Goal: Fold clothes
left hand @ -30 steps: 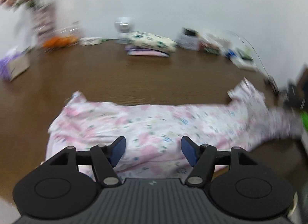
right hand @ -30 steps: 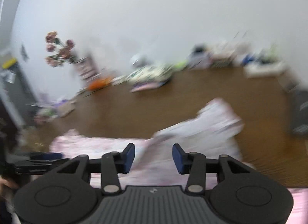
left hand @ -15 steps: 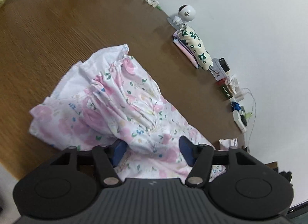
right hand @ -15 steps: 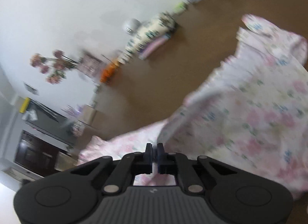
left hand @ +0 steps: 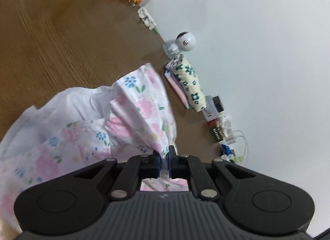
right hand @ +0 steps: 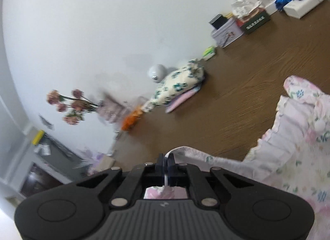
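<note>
Both grippers pinch the floral garment (left hand: 142, 108) on the wooden table (left hand: 51, 39): left gripper (left hand: 164, 157) just closed, right gripper (right hand: 165, 162) clamps a hem. Folded clothes stack (right hand: 179, 87) sits clear by the wall. Flowers (right hand: 70, 105) show only in right view.

Two tilted wrist views close above the table (left hand: 51, 33); shared: folded stack (left hand: 187, 83), wall.

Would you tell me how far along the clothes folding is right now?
Done: a folded stack sits by the wall. In hand: the left gripper and right gripper each pinch the pink floral garment. Left: it is still bunched on the table, no fold made.
</note>
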